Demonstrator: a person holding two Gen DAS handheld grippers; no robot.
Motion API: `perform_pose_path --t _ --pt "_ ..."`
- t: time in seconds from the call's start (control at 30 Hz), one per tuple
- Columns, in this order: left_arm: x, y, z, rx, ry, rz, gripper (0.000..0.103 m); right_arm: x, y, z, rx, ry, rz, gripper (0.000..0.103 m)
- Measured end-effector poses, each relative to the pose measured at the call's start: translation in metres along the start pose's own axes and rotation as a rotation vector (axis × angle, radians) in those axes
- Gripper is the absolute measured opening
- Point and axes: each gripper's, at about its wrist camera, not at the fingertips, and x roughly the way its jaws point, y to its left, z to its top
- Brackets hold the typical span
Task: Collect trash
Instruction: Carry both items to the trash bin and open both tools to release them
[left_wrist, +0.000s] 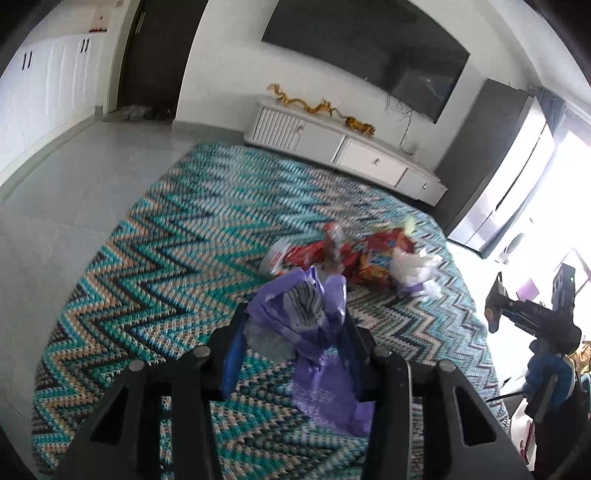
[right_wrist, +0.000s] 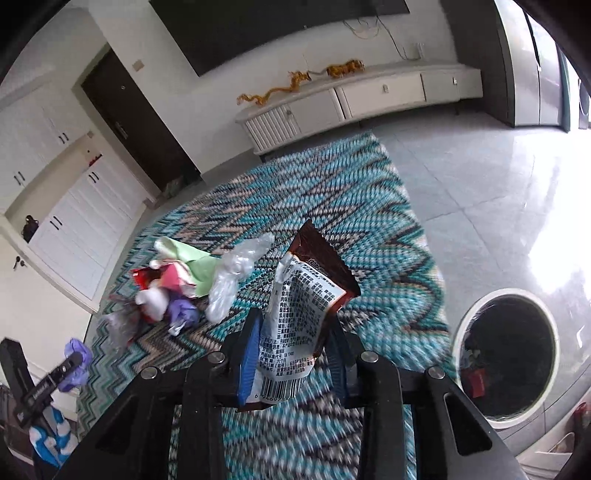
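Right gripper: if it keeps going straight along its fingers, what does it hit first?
Probably bare rug. The right gripper, shut on a brown snack wrapper, points past the trash pile on its left and the round bin on its right. Depth is unclear through the fisheye.

Grippers — two: left gripper (left_wrist: 295, 328), right gripper (right_wrist: 295, 332).
Purple wrappers — one (left_wrist: 306, 314) between the left gripper's fingers.
Brown snack packets — one (right_wrist: 306, 295) between the right gripper's fingers.
Rugs — one, zigzag pattern (left_wrist: 166, 240).
Bins — one, round, dark-lined (right_wrist: 509, 354).
Loose trash on the rug — one heap (right_wrist: 184, 284); the pieces overlap and blur, so no exact count. At least one green paper (right_wrist: 184, 254), one clear plastic bag (right_wrist: 232, 280), one small purple scrap (right_wrist: 183, 310).
TV cabinets — one (left_wrist: 343, 147).
Gold dragon ornaments — one (left_wrist: 321, 109).
Wall screens — one (left_wrist: 369, 51).
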Motion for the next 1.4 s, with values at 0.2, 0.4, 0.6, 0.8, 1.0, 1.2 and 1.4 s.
perform_pose_path --t 0.2,0.4,0.6,0.8,1.0,1.2,1.4 --pt "-0.025 -0.043 0.01 0.077 -0.05 -0.04 0.042 -0.062 -0.006 -0.008 -0.027 -0.081 0.003 0.031" --pt "-0.034 -0.116 0.022 0.206 -0.057 -0.127 0.042 -0.12 -0.029 -0.011 -0.036 -0.149 -0.042 0.031" --pt "-0.023 -0.207 0.031 0.322 -0.038 -0.238 0.042 -0.168 -0.077 -0.018 0.006 -0.216 -0.122 0.031" --pt "0.011 -0.3 0.026 0.441 0.035 -0.313 0.042 -0.178 -0.13 -0.028 0.077 -0.23 -0.189 0.031" --pt "0.074 -0.387 0.005 0.538 0.151 -0.359 0.042 -0.153 -0.181 -0.031 0.152 -0.176 -0.221 0.031" --pt "0.156 -0.448 -0.024 0.596 0.286 -0.379 0.044 -0.107 -0.226 -0.032 0.21 -0.082 -0.246 0.034" --pt "0.219 -0.479 -0.051 0.609 0.384 -0.392 0.047 -0.063 -0.261 -0.032 0.249 0.013 -0.266 0.039"
